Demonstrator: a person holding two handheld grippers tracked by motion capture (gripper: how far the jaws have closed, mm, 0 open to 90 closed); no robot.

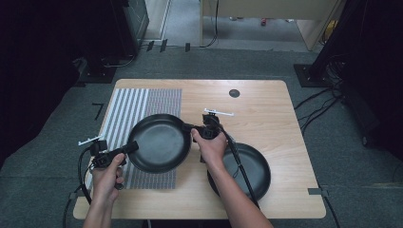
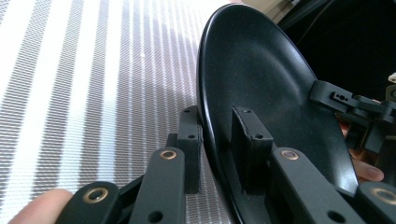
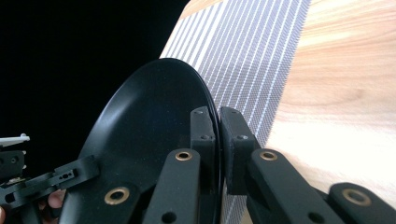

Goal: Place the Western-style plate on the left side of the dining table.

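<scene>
Over the striped mat (image 1: 126, 111) on the left half of the wooden table (image 1: 266, 102), you are holding a black plate (image 1: 159, 142) between your two grippers, one on each side of its rim. Your left gripper (image 1: 130, 147) bites the rim at about 8 o'clock on the plate, and in the left gripper view its jaws are clamped across that edge, one pad under the plate (image 2: 261, 93) and one inside the bowl, with the mat (image 2: 93, 84) beneath. Your right gripper (image 1: 189, 128) takes the rim at about 2 o'clock; in the right gripper view its jaws stand narrow, pinched tight on the thin edge of the plate (image 3: 149, 121), with the mat (image 3: 252, 56) and the bare table (image 3: 345, 102) beyond it. Each gripper view also catches the other gripper on the far rim. A second black plate (image 1: 254, 168) lies flat on the wood at about 4 o'clock from the held one, just beside it, partly under your right forearm. A small dark round disc (image 1: 234, 93) sits in the tabletop near the far edge, at about 1 o'clock
</scene>
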